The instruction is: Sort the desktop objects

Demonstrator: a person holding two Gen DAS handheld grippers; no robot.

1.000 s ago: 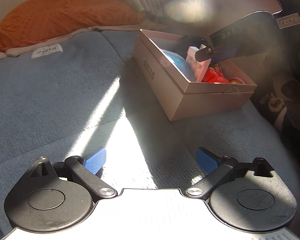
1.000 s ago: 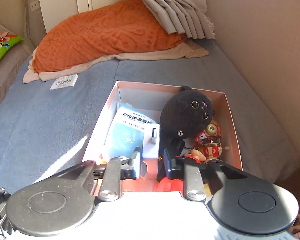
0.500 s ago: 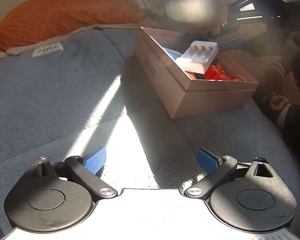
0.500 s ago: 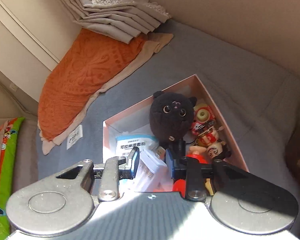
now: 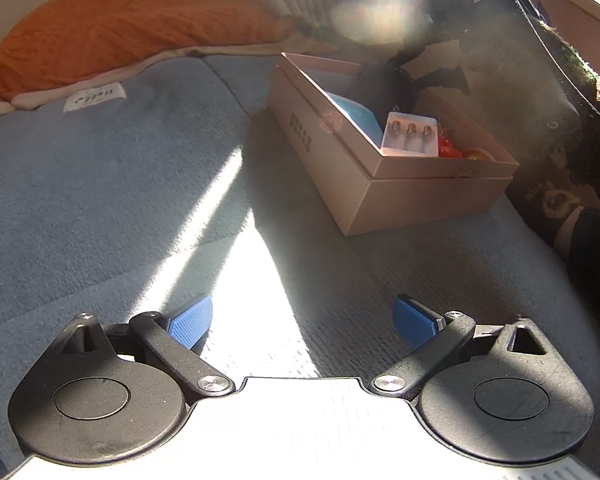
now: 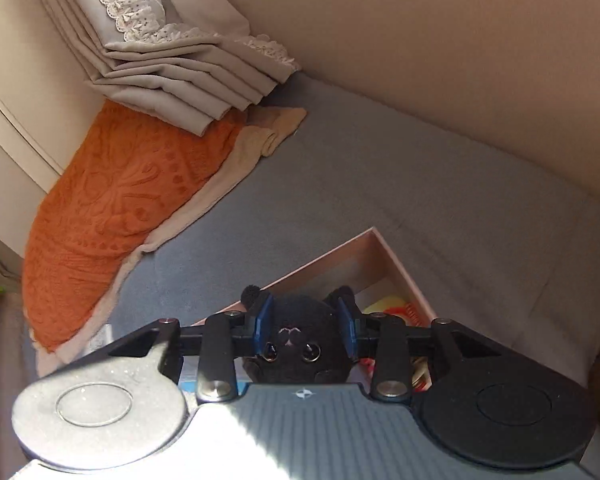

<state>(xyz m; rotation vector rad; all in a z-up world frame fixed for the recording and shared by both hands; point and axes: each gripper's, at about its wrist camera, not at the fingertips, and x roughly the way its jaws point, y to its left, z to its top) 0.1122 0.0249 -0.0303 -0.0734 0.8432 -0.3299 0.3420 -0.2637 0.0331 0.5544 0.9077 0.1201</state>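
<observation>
A pink cardboard box (image 5: pixel 384 184) stands on the blue-grey cushion. A white case with three metal pieces (image 5: pixel 411 136), a blue packet (image 5: pixel 360 118), red toys (image 5: pixel 450 149) and a black plush cat (image 5: pixel 382 86) lie in it. My left gripper (image 5: pixel 302 322) is open and empty, low over the cushion well in front of the box. My right gripper (image 6: pixel 305 330) is open above the box (image 6: pixel 374 248), and the black plush cat (image 6: pixel 296 338) shows between its blue pads (image 6: pixel 263 322). I cannot tell whether the pads touch it.
An orange pillow (image 6: pixel 120 208) and folded beige curtains (image 6: pixel 172 60) lie at the far end. A white label (image 5: pixel 94 98) lies on the cushion. The beige sofa back (image 6: pixel 480 80) rises to the right. A dark patterned sleeve (image 5: pixel 560 152) is beside the box.
My right gripper let go of the white case, which now lies in the box. The gripper opened, tilted up and drew back over the plush cat. My left gripper stayed still.
</observation>
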